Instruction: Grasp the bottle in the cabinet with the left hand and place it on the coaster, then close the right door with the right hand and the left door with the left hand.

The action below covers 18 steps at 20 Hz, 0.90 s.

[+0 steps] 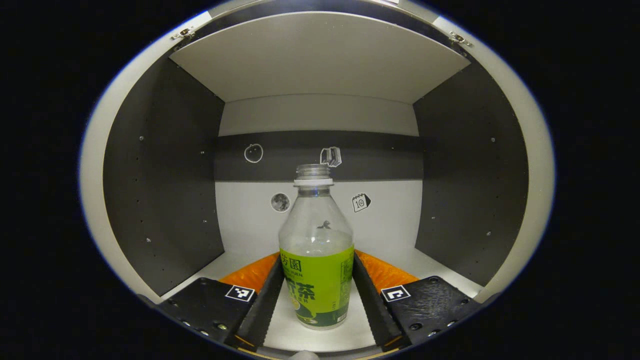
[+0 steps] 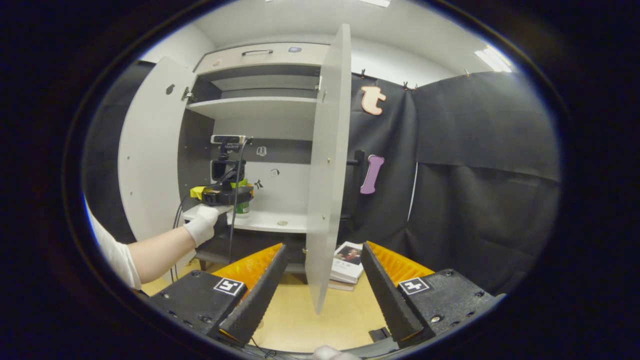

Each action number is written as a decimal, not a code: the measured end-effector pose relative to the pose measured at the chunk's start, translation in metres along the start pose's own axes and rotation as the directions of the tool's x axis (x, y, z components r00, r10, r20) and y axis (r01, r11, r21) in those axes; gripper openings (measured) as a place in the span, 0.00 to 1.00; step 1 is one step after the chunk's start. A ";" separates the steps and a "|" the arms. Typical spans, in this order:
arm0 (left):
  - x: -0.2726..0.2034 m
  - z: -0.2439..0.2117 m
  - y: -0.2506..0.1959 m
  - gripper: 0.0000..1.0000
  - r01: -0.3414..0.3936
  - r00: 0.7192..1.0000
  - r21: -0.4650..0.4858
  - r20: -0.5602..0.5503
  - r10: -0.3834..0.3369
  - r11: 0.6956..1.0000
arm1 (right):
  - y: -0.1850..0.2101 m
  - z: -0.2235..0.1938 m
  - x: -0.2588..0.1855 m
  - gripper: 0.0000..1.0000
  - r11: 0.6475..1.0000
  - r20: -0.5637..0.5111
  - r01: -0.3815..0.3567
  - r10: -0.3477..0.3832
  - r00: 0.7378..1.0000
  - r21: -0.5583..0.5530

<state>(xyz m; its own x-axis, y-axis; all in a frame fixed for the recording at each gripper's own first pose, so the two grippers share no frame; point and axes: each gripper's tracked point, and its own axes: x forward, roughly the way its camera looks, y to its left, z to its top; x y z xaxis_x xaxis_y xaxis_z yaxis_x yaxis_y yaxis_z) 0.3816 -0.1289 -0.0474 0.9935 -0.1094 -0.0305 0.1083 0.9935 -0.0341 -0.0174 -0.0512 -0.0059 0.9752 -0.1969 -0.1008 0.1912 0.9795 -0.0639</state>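
One bottle (image 1: 316, 255) upright on cabinet (image 1: 320, 60) shelf, between left gripper (image 1: 316, 295) fingers, jaws wide, not pressing. Right gripper (image 2: 317, 290) spread wide, holding nothing. Two doors: left door (image 2: 150, 150) & right door (image 2: 327, 165), both open. Two books (image 2: 347, 262) on table (image 2: 345, 315).

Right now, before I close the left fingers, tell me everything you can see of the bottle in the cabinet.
The bottle is clear plastic with a threaded neck and no cap, and it looks empty. A green label wraps its lower half. It stands upright on the white cabinet shelf, between the fingers of the left gripper, which flank it closely; I cannot tell whether they touch it. In the right gripper view it sits behind that gripper.
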 end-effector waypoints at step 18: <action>-0.253 -0.125 -0.054 0.76 0.258 0.966 0.070 -0.040 -0.256 0.964 | -0.009 -0.041 -0.008 0.97 0.999 -0.084 -0.046 0.046 0.995 0.010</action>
<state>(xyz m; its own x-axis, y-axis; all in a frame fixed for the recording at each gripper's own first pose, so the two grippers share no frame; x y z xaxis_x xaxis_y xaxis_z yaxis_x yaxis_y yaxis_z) 0.1197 -0.1588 -0.1624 0.9305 -0.3612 -0.0603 0.3633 0.9312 0.0288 -0.0315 -0.0605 -0.0449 0.9701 -0.1544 -0.1871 0.1476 0.9878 -0.0495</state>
